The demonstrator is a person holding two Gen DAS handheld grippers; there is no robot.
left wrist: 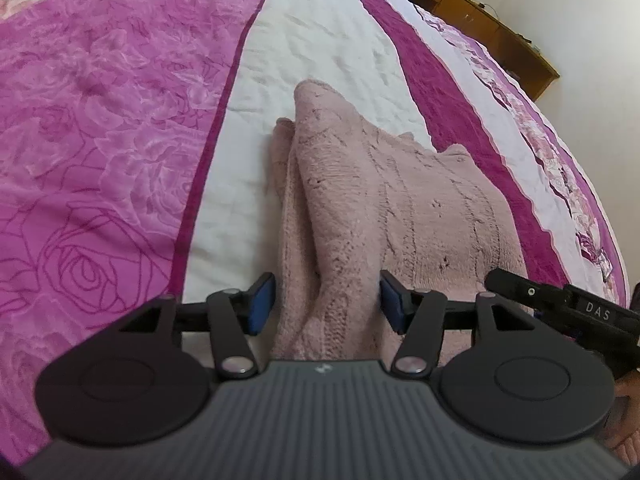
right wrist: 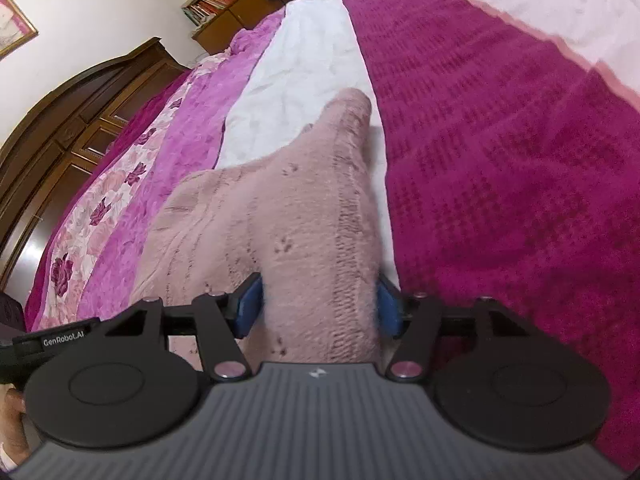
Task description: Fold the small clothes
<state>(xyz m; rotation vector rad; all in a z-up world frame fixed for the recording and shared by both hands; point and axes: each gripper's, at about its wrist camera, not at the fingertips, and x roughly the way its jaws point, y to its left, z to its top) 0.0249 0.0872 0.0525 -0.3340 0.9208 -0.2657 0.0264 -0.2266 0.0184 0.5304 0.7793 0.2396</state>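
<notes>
I see dusty-pink knitted garment (left wrist: 400,208) lying folded on white stripe of magenta bedspread (left wrist: 320,60). Left gripper (left wrist: 326,300) and right gripper (right wrist: 318,306) both released, jaws straddling near edge (pads seemingly clear), probably letting fold settle.

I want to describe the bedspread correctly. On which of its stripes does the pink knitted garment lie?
The pink knitted garment lies on the plain white stripe, between the rose-patterned pink stripe and the dark magenta stripe.
</notes>
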